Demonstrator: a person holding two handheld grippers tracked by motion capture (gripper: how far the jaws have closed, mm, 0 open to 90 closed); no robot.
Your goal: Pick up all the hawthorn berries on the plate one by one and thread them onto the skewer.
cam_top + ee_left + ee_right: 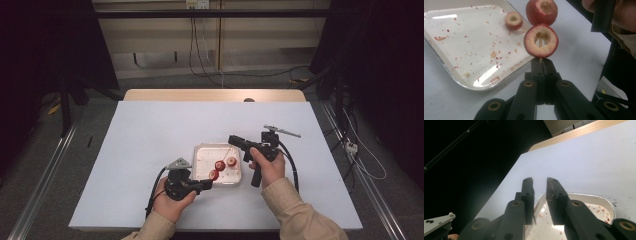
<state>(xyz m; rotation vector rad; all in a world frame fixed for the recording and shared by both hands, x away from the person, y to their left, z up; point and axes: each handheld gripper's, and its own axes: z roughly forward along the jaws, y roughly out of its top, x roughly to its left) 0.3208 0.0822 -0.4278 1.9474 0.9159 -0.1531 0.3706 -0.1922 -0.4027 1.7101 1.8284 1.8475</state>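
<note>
My left gripper (206, 184) (542, 61) is shut on the near end of a thin wooden skewer (540, 41) at the tray's near corner. Two cored red fruits are threaded on it, one (530, 45) (214, 175) just past the jaws and one (535, 12) (220, 165) beyond. A third red fruit (513, 21) (231, 161) shows blurred over the white tray (200, 150) (461, 37); I cannot tell whether it is on the skewer. My right gripper (231, 140) (539, 180) hovers over the tray's far edge, its jaws a narrow gap apart and pressing on nothing. A thin stick end (534, 213) lies beside one jaw.
Red and pale crumbs litter the tray, and one right pad (552, 195) is smeared with them. The tray sits right of centre on the white table (150, 130), which has a wooden strip (215, 95) at its far edge. Cables run on the floor to the right.
</note>
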